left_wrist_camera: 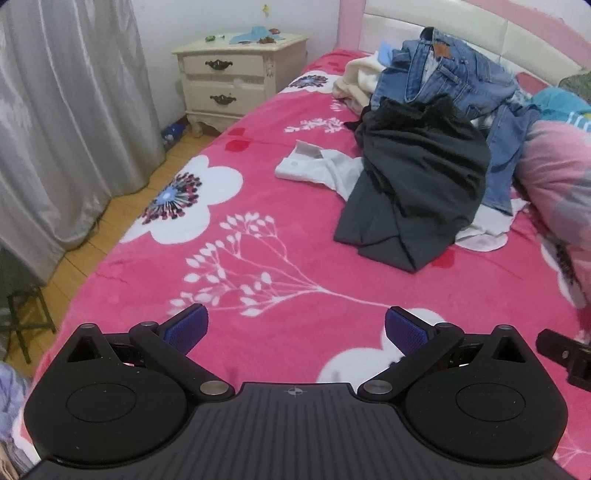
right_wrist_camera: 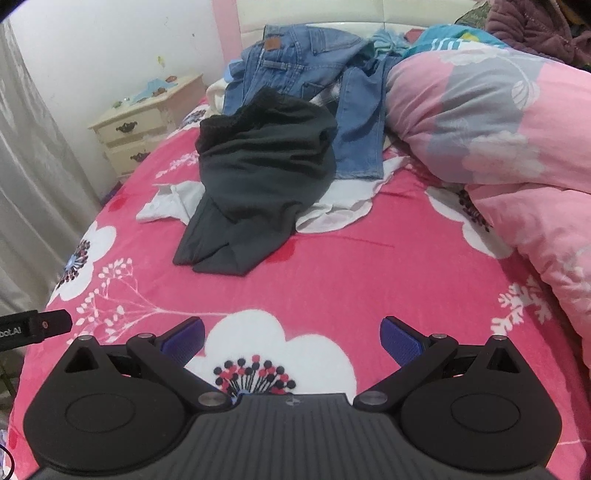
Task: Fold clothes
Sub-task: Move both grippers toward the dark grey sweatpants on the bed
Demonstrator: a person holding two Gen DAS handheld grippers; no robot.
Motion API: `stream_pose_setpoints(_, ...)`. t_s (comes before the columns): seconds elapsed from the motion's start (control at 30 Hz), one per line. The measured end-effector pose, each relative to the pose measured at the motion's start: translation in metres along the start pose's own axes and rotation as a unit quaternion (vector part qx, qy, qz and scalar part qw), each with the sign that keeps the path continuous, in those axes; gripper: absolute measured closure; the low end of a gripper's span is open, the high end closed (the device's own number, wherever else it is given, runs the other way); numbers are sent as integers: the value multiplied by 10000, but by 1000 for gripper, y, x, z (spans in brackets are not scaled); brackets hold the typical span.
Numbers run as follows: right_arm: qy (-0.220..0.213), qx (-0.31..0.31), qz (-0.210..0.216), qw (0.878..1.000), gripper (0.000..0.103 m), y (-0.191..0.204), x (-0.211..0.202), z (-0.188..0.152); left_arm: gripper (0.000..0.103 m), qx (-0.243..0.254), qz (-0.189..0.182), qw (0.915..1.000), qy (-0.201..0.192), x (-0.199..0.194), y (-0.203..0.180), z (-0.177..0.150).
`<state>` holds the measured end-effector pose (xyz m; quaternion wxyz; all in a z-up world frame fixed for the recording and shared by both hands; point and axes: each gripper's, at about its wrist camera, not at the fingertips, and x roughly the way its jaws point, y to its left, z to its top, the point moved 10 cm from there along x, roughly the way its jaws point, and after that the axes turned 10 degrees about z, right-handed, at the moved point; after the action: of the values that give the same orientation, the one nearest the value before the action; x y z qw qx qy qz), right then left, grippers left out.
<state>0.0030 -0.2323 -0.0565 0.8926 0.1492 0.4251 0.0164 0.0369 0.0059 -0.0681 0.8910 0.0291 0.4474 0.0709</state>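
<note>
A heap of clothes lies at the far end of the bed. On top of it, a dark grey garment (left_wrist_camera: 417, 181) (right_wrist_camera: 258, 177) drapes toward me over a white shirt (left_wrist_camera: 317, 168) (right_wrist_camera: 166, 206). Blue jeans (left_wrist_camera: 443, 74) (right_wrist_camera: 306, 55) are piled behind it. My left gripper (left_wrist_camera: 295, 328) hovers open above the pink flowered blanket (left_wrist_camera: 258, 258), well short of the heap, with nothing between its blue pads. My right gripper (right_wrist_camera: 291, 338) is open too, over a white flower print, holding nothing. Each gripper's edge shows in the other's view.
A rolled pink quilt (right_wrist_camera: 498, 129) fills the bed's right side. A cream nightstand (left_wrist_camera: 236, 81) stands left of the bed by the wall, with grey curtains (left_wrist_camera: 66, 129) and wooden floor (left_wrist_camera: 92, 236) further left. A padded headboard (left_wrist_camera: 461, 22) closes the far end.
</note>
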Motion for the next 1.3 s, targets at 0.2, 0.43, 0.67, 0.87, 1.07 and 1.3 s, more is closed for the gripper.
stream_pose_setpoints(0.2,-74,-162,-106,9998,0,4,-5,2,0,-194,-79,9997,-122,-7,6,-2)
stream_pose_setpoints(0.43,-155,-134,-145,9997,0,-1,-6,1,0,-191,-80,9988,-451,-10,12,1)
stream_pose_setpoints(0.67,-185,-125,-120,9997,0,1,-3,-1,0,-329,-103,9986,-408,-7,16,-8)
stream_pose_setpoints(0.87,-145,-184,-136,9996,0,1,-3,-8,0,-259,-115,9988,-388,-3,13,-16)
stream_pose_setpoints(1.07,-93,-174,-205,9996,0,-3,-4,-8,0,-198,-10,9994,-283,0,8,-21)
stream_pose_setpoints(1.3,-256,-77,-217,9994,0,-10,-12,0,0,-78,-10,9993,-359,-6,1,-14)
